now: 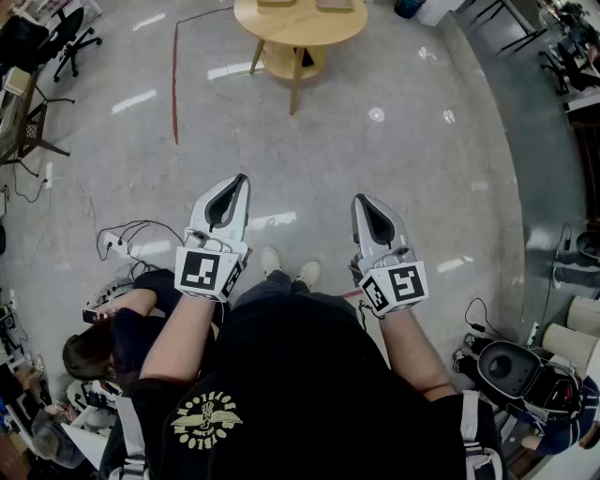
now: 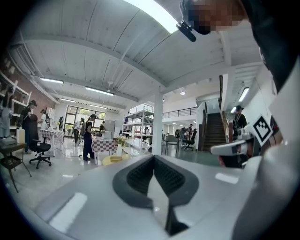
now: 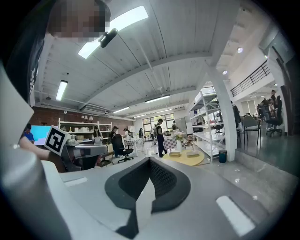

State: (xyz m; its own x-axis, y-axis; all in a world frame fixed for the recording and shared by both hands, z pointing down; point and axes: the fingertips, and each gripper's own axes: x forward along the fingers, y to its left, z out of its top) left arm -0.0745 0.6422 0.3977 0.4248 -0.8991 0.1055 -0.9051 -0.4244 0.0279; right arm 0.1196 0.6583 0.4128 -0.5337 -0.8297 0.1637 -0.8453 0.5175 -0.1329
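Head view, left gripper [image 1: 240, 184] and right gripper [image 1: 362, 202] jaws closed, empty, round table [image 1: 300, 25] well ahead.

Head view downward, gripper views level

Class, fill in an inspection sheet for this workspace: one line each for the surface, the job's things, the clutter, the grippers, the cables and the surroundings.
Surface: grey polished floor, with a red line running along it.
Job's things: round wooden table ahead, apart from both grippers; flat tan things lie on it.
Clutter: black rounded device on the floor at the right.
Grippers: left gripper and right gripper held out over the floor, jaws together, nothing between them.
Cables: black cables and a white power strip on the floor at the left.
Surroundings: office chair at the far left; seated person close by on the left.
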